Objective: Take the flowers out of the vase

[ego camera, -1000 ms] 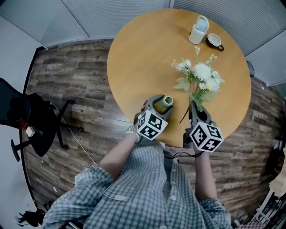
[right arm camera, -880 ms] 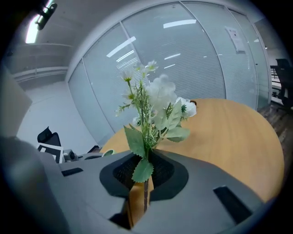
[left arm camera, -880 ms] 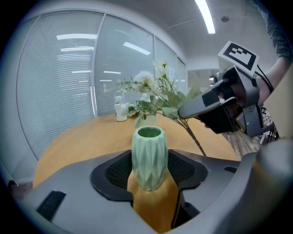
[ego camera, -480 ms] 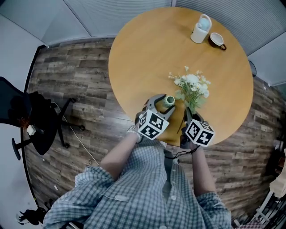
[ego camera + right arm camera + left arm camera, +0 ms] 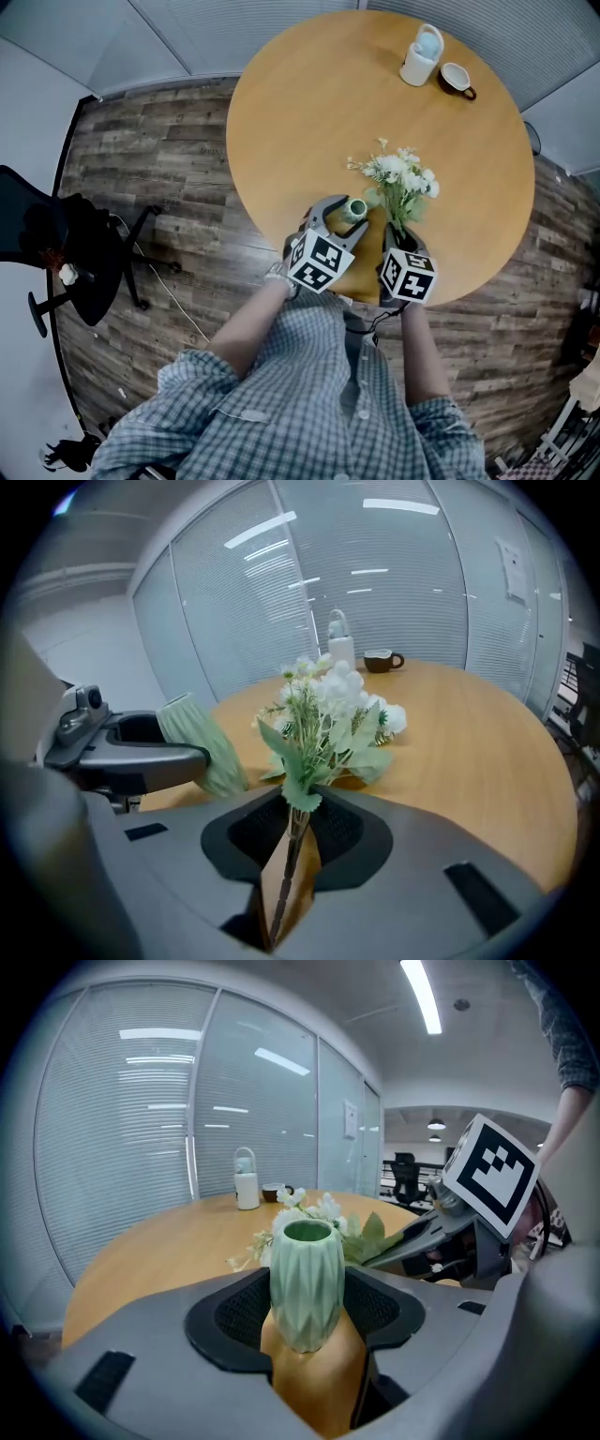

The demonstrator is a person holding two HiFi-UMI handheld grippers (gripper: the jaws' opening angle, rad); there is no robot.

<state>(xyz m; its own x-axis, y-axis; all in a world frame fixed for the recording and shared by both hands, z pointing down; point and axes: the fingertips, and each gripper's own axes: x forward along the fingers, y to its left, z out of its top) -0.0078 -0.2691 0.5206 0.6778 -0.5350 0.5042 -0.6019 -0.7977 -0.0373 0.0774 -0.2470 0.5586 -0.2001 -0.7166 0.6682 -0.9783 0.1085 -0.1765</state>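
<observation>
Two grippers, both loaded. My left gripper (image 5: 342,217) is clamped on the green vase (image 5: 305,1279), upright near the table (image 5: 309,112) edge. My right gripper (image 5: 298,832) pinches the flowers (image 5: 328,714) by their stems — out of the vase, just beside it — but its jaws have just been opening slightly. Any looser and the bunch could slip and drop.

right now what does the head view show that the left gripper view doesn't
Head view only: the black chair left of the table, the wood floor and the person's checked shirt. Left gripper view only: the ceiling light and the left gripper with its pads pressed on the vase. Both: vase, flowers, white bottle, cup and right gripper.
</observation>
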